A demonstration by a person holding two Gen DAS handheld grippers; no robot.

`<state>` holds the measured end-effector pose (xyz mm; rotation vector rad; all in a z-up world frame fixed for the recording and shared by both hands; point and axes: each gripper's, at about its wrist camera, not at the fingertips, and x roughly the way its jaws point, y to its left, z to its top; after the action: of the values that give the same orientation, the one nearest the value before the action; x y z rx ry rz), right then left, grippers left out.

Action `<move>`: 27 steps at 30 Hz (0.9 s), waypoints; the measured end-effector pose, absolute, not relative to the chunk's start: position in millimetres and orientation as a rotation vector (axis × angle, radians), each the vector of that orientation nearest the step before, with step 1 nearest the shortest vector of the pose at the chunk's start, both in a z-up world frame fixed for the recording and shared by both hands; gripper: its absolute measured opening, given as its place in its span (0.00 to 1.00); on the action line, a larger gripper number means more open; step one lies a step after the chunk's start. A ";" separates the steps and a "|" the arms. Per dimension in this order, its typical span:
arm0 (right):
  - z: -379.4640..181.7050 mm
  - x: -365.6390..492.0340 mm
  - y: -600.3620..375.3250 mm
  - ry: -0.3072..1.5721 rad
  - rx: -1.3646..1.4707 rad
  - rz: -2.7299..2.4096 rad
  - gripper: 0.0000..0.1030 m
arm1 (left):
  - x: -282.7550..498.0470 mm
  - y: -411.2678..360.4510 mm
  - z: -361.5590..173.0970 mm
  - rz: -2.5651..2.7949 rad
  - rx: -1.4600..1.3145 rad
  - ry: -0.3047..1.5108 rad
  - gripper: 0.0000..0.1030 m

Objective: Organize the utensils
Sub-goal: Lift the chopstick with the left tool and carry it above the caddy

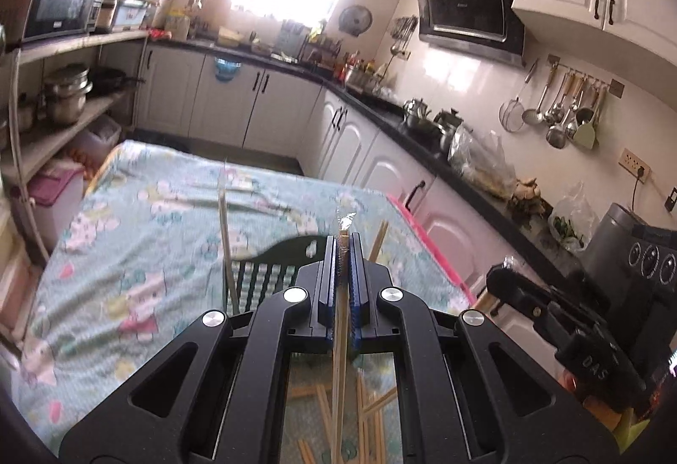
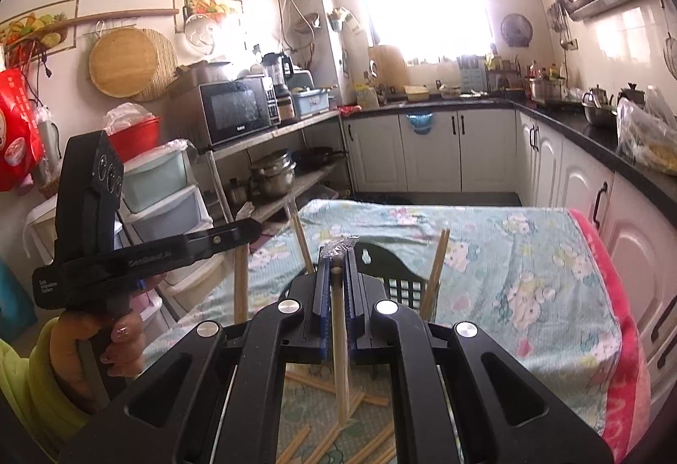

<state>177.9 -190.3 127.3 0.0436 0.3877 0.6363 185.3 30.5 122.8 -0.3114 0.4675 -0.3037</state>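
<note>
In the left wrist view my left gripper (image 1: pixel 343 241) is shut on a plastic-wrapped wooden chopstick (image 1: pixel 340 337) that hangs down between its pads. My right gripper (image 2: pixel 337 258) is likewise shut on a wrapped chopstick (image 2: pixel 338 341), upright in its jaws. Both are held above a dark green slotted basket (image 1: pixel 262 273) (image 2: pixel 393 265) on the cloth-covered table. A few chopsticks (image 1: pixel 224 239) (image 2: pixel 436 269) stand tilted in the basket. Several loose chopsticks (image 1: pixel 364 413) (image 2: pixel 321 383) lie on the cloth below the grippers. Each gripper shows in the other's view: the right gripper (image 1: pixel 497 273), the left gripper (image 2: pixel 254 229).
The table wears a light green patterned cloth (image 1: pixel 127 252) with a pink edge (image 2: pixel 626 337). A person's hand (image 2: pixel 114 337) holds the left gripper. White cabinets and a dark counter (image 1: pixel 465 167) run along the right; shelves with a microwave (image 2: pixel 237 112) and pots stand at left.
</note>
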 end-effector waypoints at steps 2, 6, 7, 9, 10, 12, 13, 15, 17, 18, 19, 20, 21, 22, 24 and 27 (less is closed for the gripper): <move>131.8 178.5 -189.5 0.373 0.044 0.634 0.06 | 188.7 29.4 131.2 -0.297 -0.303 0.442 0.02; 141.0 183.1 -190.3 0.349 0.054 0.629 0.06 | 195.5 27.2 146.2 -0.288 -0.295 0.398 0.02; 143.0 184.3 -190.6 0.343 0.056 0.626 0.06 | 197.5 27.0 149.9 -0.287 -0.295 0.387 0.02; 146.3 186.9 -190.5 0.334 0.060 0.621 0.06 | 202.4 26.5 158.0 -0.281 -0.293 0.363 0.02; 148.1 187.8 -189.8 0.329 0.061 0.619 0.06 | 205.1 26.2 161.1 -0.281 -0.296 0.358 0.02; 153.7 190.3 -189.7 0.313 0.061 0.614 0.06 | 210.2 26.1 168.3 -0.277 -0.299 0.337 0.02; 155.8 192.1 -189.8 0.308 0.061 0.611 0.06 | 212.7 25.6 172.0 -0.274 -0.297 0.325 0.02; 161.4 196.0 -189.3 0.295 0.064 0.605 0.06 | 219.2 23.9 179.8 -0.265 -0.292 0.306 0.02; 166.8 200.8 -189.5 0.282 0.065 0.599 0.06 | 223.5 23.1 184.5 -0.262 -0.289 0.295 0.03; 168.5 202.8 -189.6 0.277 0.067 0.596 0.06 | 226.8 21.6 187.6 -0.256 -0.283 0.287 0.03; 171.2 204.9 -189.9 0.271 0.071 0.594 0.06 | 228.6 20.7 189.6 -0.252 -0.280 0.281 0.02; 174.7 207.2 -190.2 0.261 0.077 0.590 0.06 | 231.6 19.0 192.2 -0.248 -0.278 0.274 0.02; 177.0 208.9 -190.9 0.254 0.081 0.586 0.06 | 233.5 18.1 193.7 -0.247 -0.274 0.269 0.02; 178.7 210.2 -191.6 0.249 0.085 0.583 0.06 | 235.6 16.2 195.4 -0.241 -0.267 0.263 0.03; 183.7 214.1 -192.0 0.237 0.096 0.576 0.06 | 239.9 12.4 197.5 -0.232 -0.254 0.249 0.03; 188.7 220.0 -193.6 0.220 0.101 0.558 0.06 | 246.1 7.7 198.2 -0.208 -0.234 0.234 0.02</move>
<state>220.0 -193.6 188.7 0.1008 0.2201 0.5578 246.1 7.7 198.2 -0.2342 0.2340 -0.2077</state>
